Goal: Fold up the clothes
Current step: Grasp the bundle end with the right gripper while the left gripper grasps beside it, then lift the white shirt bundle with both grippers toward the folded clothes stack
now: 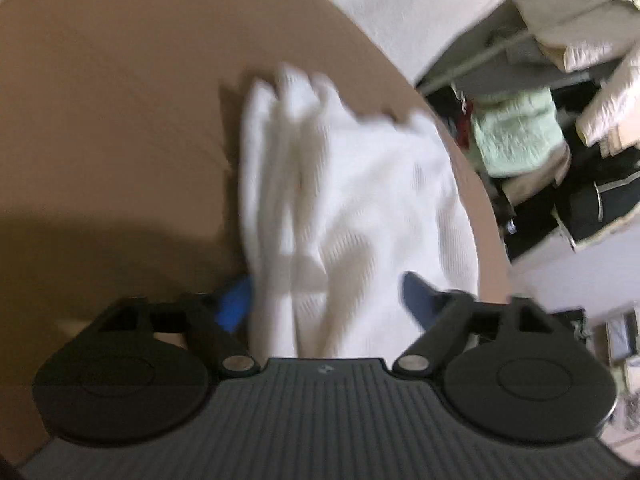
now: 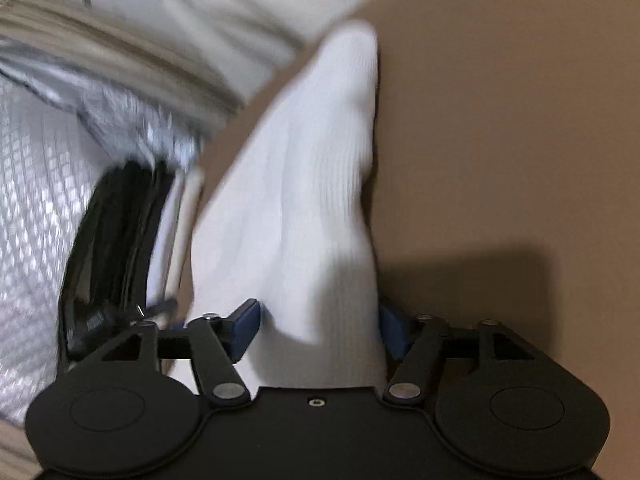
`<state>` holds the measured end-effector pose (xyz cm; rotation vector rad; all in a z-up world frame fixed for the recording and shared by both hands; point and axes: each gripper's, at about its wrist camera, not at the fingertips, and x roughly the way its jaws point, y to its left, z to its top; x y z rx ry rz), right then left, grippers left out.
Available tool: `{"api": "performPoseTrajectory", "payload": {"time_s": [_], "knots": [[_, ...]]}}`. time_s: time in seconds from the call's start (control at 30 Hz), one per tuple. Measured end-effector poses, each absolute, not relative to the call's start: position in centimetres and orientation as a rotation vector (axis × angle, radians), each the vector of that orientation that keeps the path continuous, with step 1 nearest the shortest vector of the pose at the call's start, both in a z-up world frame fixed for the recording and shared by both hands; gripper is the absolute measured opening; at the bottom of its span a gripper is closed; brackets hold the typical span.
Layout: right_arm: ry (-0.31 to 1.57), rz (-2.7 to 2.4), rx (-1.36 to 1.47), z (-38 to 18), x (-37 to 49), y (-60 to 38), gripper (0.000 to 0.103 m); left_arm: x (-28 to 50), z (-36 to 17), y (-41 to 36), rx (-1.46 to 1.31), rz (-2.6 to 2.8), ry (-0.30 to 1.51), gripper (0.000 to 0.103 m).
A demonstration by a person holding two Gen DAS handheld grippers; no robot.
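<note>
Left wrist view, left hand-held gripper (image 1: 328, 300) spread wide around white garment (image 1: 348, 184), tan table (image 1: 120, 100), clothes pile (image 1: 516, 136) beyond.

No readable text, labels, brands or numbers in either view; frames are motion-blurred, surfaces plain, nothing legible on anything.

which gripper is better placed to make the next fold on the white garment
Hard to call; slightly the left. The white garment spreads wide ahead of the left gripper, while the right gripper straddles only a narrow bunched strip. Both look open.
</note>
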<state>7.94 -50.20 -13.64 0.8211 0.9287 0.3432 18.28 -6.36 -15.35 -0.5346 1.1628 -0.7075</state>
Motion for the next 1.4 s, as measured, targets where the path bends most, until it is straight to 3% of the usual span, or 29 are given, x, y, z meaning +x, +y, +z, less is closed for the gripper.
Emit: {"api": "performPoseTrajectory", "payload": {"time_s": [0.07, 0.1, 0.13, 0.17, 0.2, 0.23, 0.27, 0.3, 0.4, 0.7, 0.97, 1.07, 1.3, 1.4], "knots": [[0.940, 0.368, 0.815, -13.9, 7.8, -49.5, 0.075, 17.2, -15.5, -8.1, -0.421, -0.709, 1.143, 0.090], [0.935, 0.380, 0.813, -14.0, 7.8, -49.2, 0.085, 16.8, -15.2, -8.8, -0.378, -0.711, 1.118, 0.091], [0.927, 0.399, 0.815, -14.2, 8.0, -48.9, 0.089, 16.5, -14.9, -9.6, -0.341, -0.711, 1.093, 0.082], [0.908, 0.423, 0.822, -14.5, 8.7, -48.8, 0.090, 16.3, -14.8, -10.3, -0.321, -0.709, 1.071, 0.066], [0.879, 0.426, 0.822, -14.7, 9.9, -48.7, 0.086, 16.3, -14.8, -10.7, -0.318, -0.705, 1.061, 0.023], [0.852, 0.422, 0.814, -14.9, 11.0, -48.5, 0.077, 16.2, -14.7, -10.9, -0.330, -0.701, 1.054, 0.019], [0.832, 0.402, 0.791, -15.1, 12.0, -47.7, 0.045, 16.1, -14.4, -10.9, -0.323, -0.690, 1.038, 0.018], [0.811, 0.388, 0.753, -14.9, 12.5, -47.0, 0.035, 15.8, -13.9, -11.0, -0.301, -0.677, 1.017, 0.017], [0.739, 0.376, 0.536, -11.8, 11.5, -44.3, 0.028, 13.2, -11.1, -11.2, -0.189, -0.669, 0.908, 0.017], [0.615, 0.373, 0.367, -6.3, 7.5, -40.0, 0.027, 9.2, -5.7, -10.0, 0.016, -0.577, 0.814, 0.017], [0.515, 0.492, 0.289, 1.3, 4.4, -34.1, 0.026, 6.5, 5.3, -2.3, 0.177, -0.543, 0.762, 0.017], [0.515, 0.538, 0.286, 5.3, 6.8, -30.7, 0.026, 8.4, 10.7, 0.8, 0.258, -0.509, 0.785, 0.017], [0.255, 0.640, 0.164, 17.5, 14.0, -20.7, 0.026, 16.9, 25.7, 10.7, 0.259, -0.340, 0.697, 0.019], [0.215, 0.666, 0.237, 18.8, 19.3, -15.0, 0.031, 21.5, 26.9, 15.2, 0.284, -0.261, 0.699, 0.022]]}}
